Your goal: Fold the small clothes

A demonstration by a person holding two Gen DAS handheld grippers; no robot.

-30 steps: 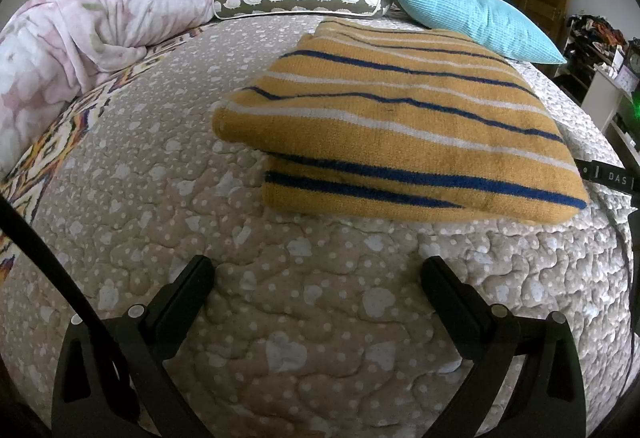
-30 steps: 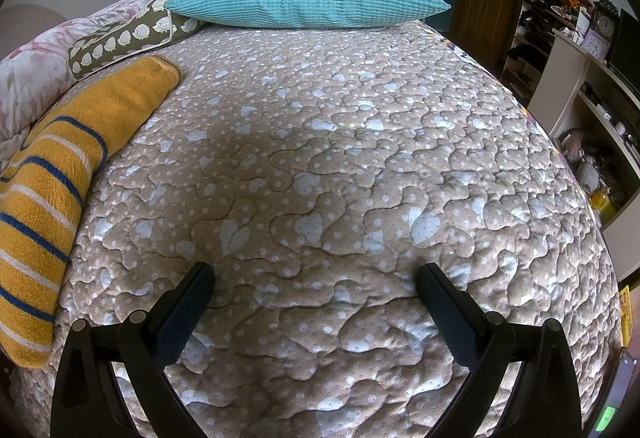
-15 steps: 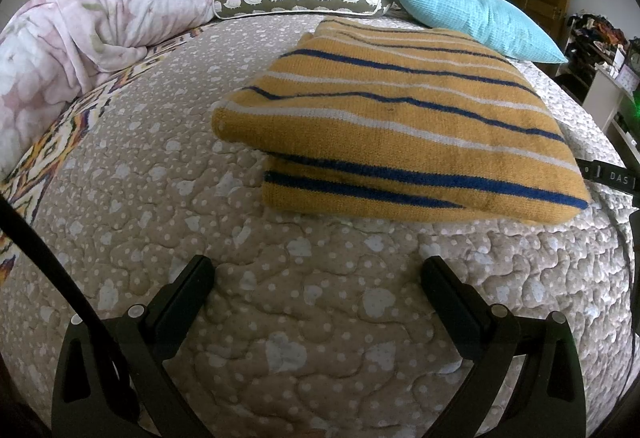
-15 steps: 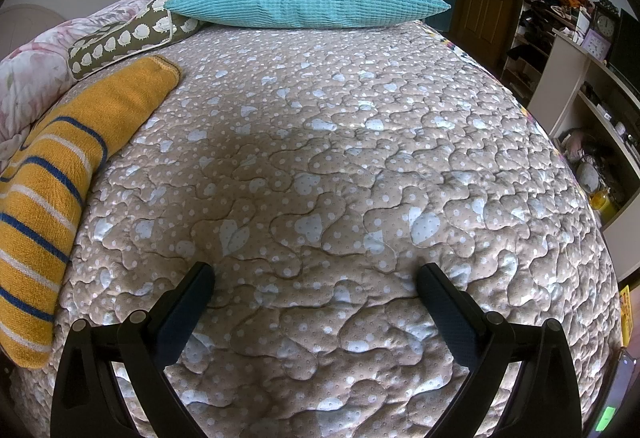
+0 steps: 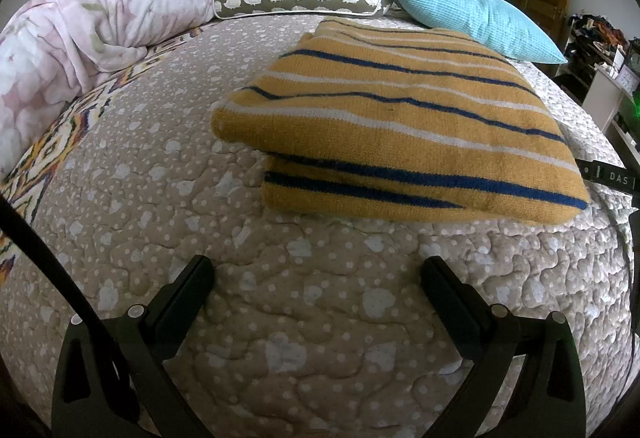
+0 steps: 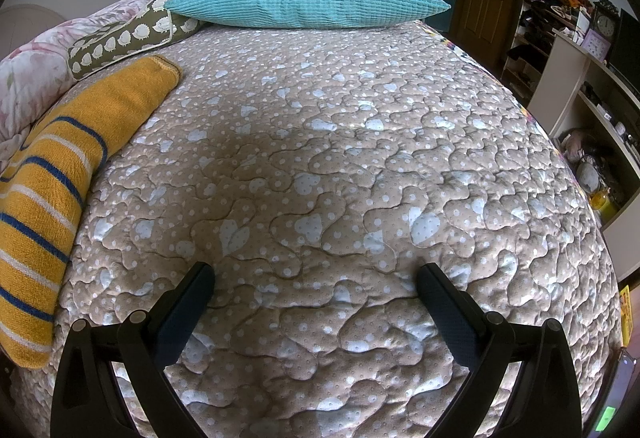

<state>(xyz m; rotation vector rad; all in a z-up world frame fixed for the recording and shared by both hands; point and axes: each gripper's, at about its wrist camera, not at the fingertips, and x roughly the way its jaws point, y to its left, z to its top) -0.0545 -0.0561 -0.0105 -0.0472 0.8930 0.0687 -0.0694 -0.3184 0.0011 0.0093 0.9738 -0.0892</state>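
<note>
The left gripper (image 5: 316,278), jaws spread and empty, sits low in frame; the folded striped sweater (image 5: 400,126) lies just beyond, centre-right, long axis left-right. The right gripper (image 6: 314,278), equally spread, sees it at far left.

**No visible change**

Compared against both earlier moments in each wrist view: nothing moved. Folded striped sweater (image 5: 400,126) same spot on bed quilt (image 5: 280,298), same creases. Left tongs (image 5: 318,278) and right tongs (image 6: 314,282) same spread, same framing. No shift anywhere worth logging.
</note>
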